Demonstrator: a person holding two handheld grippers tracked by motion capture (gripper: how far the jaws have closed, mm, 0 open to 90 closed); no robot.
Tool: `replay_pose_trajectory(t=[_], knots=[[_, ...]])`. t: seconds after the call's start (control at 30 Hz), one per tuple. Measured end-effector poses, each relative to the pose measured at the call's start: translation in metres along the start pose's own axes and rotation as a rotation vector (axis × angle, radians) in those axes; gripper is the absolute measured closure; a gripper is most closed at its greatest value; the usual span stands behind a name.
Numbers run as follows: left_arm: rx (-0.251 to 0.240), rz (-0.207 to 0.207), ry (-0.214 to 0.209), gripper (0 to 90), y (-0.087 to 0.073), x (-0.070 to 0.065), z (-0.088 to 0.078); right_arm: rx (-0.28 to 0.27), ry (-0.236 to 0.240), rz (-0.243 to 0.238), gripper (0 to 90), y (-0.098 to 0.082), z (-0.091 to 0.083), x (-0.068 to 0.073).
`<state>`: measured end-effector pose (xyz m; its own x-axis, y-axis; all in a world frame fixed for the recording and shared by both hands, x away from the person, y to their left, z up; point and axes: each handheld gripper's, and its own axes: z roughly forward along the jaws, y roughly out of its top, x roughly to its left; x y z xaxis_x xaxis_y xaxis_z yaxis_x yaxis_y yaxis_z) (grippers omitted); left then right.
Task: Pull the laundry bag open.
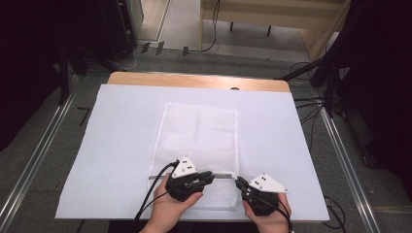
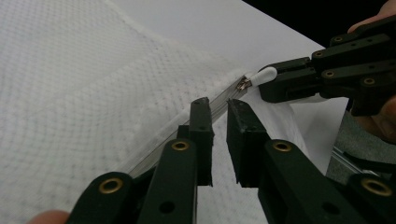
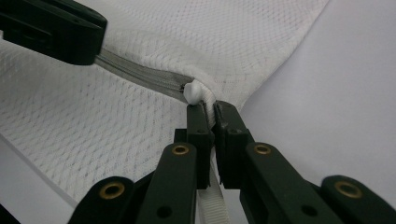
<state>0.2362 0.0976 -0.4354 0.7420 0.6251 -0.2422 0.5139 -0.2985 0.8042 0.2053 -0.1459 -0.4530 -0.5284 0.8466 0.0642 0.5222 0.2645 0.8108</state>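
On the white sheet [image 1: 121, 145] covering the table lies our white mesh bag [image 1: 201, 131], flat, w/ its zipper [image 1: 223, 175] running across near our edge. We see the right gripper [image 1: 239, 182] at the bag's right corner, jaws squeezed tight on the white pull tab [image 3: 192, 91] and the bit of cloth by it. The left gripper [image 1: 208, 176] sits over the zipper, just beside the right one. Its jaws are nearly together w/ a thin gap left, and the zipper band runs under the tips. We can't tell if they pinch it. Both hands rest at the near edge.
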Motion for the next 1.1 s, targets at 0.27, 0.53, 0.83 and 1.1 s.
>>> replay_pose_trajectory(t=[0.27, 0.53, 0.83, 1.1], knots=[[0.019, 0.003, -0.019, 86.5, 0.006, -0.013, 0.019, -0.013, 0.004, -0.005, 87.2, 0.002, -0.002, 0.003], [0.000, -0.006, -0.026, 90.0, 0.011, -0.015, 0.018, -0.015, 0.005, -0.017, 87.3, 0.003, -0.002, 0.006], [-0.014, -0.033, -0.043, 80.9, 0.016, -0.016, 0.018, -0.017, 0.001, -0.027, 87.3, 0.003, -0.001, 0.009], [-0.030, -0.051, -0.051, 77.6, 0.021, -0.018, 0.018, -0.019, 0.002, -0.033, 87.3, 0.003, -0.001, 0.009]])
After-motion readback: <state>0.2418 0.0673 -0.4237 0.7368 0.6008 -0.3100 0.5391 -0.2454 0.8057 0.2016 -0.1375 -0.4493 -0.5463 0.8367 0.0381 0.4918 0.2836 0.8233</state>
